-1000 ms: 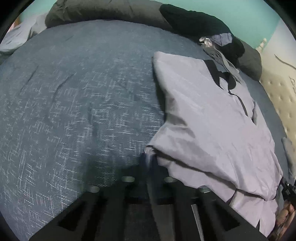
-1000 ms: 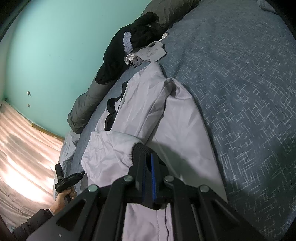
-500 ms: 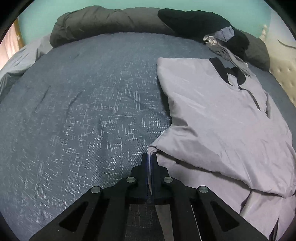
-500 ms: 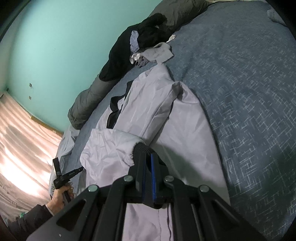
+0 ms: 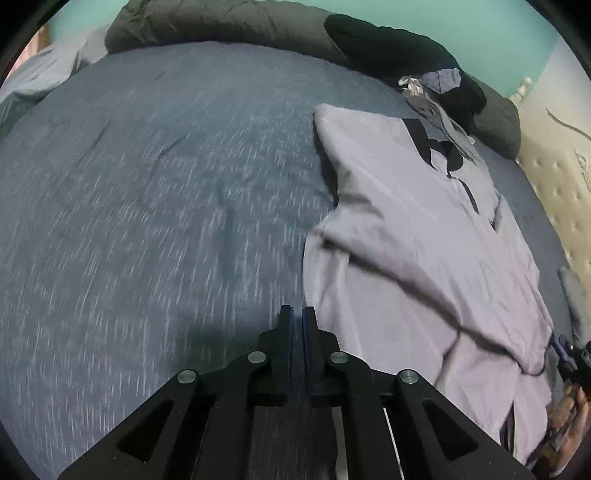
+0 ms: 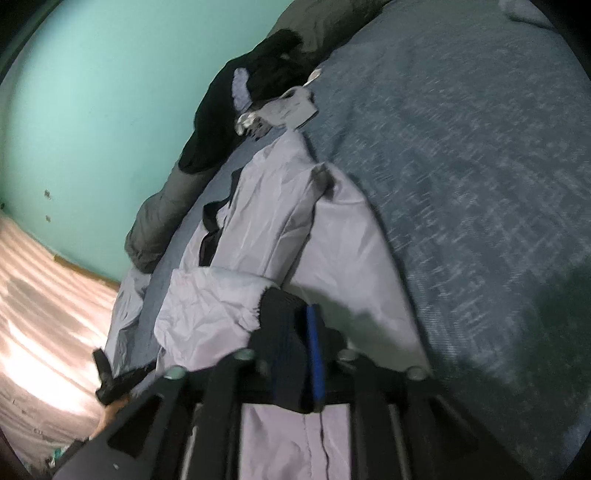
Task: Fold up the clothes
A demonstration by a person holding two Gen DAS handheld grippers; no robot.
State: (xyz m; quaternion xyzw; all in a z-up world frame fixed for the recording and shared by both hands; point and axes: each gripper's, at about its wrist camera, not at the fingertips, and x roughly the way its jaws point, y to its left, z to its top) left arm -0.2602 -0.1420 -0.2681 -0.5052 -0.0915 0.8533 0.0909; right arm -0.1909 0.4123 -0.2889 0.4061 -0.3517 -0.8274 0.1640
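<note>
A light grey shirt with a black collar (image 5: 424,229) lies partly folded on the blue-grey bed, right of centre in the left wrist view. My left gripper (image 5: 297,314) has its jaws nearly together with nothing between them, just left of the shirt's left edge. In the right wrist view the same shirt (image 6: 291,236) lies ahead, one side folded over. My right gripper (image 6: 295,306) is shut on a dark cuff of the shirt's sleeve and holds it above the shirt.
A pile of black and grey clothes (image 5: 424,70) lies at the head of the bed beside dark pillows (image 5: 221,22). The blue-grey bedspread (image 5: 147,203) stretches to the left. A teal wall (image 6: 92,92) and a beige padded headboard (image 5: 561,177) border the bed.
My left gripper has let go of the shirt's edge and pulled back slightly; the fabric now lies flat. My right gripper still holds the cuff and has shifted a little.
</note>
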